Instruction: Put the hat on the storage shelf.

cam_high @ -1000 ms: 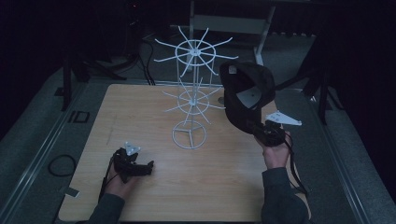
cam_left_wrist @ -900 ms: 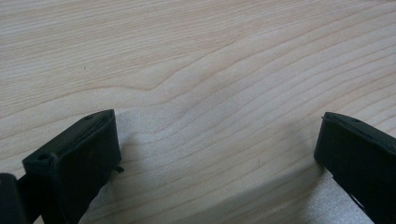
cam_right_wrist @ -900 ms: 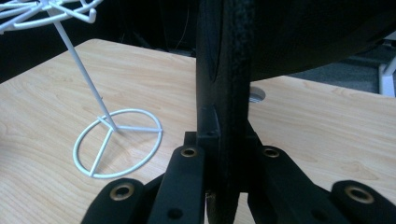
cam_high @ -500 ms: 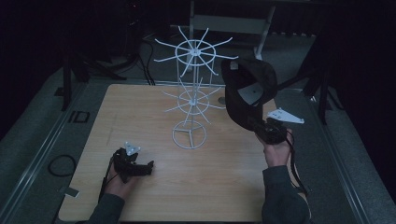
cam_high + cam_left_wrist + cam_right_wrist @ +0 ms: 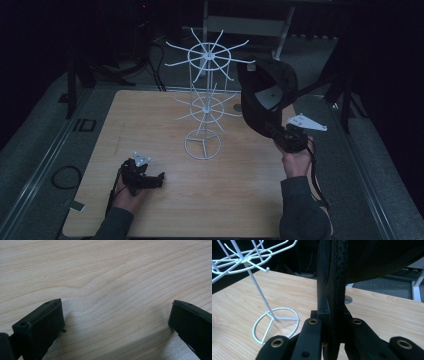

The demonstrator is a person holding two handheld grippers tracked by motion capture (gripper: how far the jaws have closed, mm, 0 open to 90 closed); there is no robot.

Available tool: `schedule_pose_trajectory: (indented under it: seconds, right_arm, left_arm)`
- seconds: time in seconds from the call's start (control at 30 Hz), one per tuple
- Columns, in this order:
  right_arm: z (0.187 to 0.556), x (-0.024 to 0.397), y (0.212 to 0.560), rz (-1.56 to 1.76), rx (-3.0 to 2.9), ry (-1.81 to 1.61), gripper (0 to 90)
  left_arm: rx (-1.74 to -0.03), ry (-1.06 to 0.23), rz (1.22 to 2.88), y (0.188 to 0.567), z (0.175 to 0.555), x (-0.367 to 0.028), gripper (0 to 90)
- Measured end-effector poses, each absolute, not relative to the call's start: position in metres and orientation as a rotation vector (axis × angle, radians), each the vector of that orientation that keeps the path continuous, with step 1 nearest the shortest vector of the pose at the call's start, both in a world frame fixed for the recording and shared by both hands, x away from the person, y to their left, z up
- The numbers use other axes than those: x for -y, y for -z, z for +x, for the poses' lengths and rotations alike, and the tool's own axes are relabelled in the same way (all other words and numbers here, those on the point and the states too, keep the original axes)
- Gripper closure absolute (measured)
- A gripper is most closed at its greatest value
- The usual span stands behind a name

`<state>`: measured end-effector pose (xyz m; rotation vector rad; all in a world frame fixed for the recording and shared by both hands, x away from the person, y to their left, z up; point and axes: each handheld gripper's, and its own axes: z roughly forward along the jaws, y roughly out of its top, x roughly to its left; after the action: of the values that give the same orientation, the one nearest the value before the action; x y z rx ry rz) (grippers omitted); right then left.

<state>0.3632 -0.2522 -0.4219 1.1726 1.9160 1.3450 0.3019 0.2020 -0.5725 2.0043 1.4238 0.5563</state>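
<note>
**Cap held up beside the hook stand**

At about three o'clock of the white wire stand (image 5: 205,107), the right gripper (image 5: 286,137) holds a black baseball cap (image 5: 265,95) up off the wooden table (image 5: 160,115). Its jaws are closed on the edge of the cap; the right gripper view shows the dark fabric edge (image 5: 331,305) running straight up between them. The pinch on a thin edge, I judge, leaves the crown free to hang open, so that it could be slipped over one of the stand's hooks.

From the high view, the cap's long axis rises from the gripper toward twelve o'clock, leaning slightly to eleven. Its hollow underside, with a pale inner patch, faces the camera and partly the stand. The top of the cap is level with the stand's upper ring of prongs and just beside the tip of a prong at three o'clock; I cannot tell whether they touch.

The stand rises from a round base ring (image 5: 275,323) near the table's middle, with two tiers of radiating hooks.

At seven o'clock of the stand, well apart from it, the left gripper (image 5: 145,179) rests low on the table, jaws spread wide over bare wood with nothing between them, seemingly idle while the right hand works.
</note>
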Motion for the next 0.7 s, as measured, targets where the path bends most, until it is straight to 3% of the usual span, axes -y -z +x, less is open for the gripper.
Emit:
schedule_pose_trajectory:
  seconds: [0.7]
  right_arm:
    - [0.359, 0.251, 0.41, 1.152, -1.912, -1.365, 86.7]
  left_arm:
    - [-1.425, -0.556, 2.001, 0.573, 0.302, -0.202, 0.2]
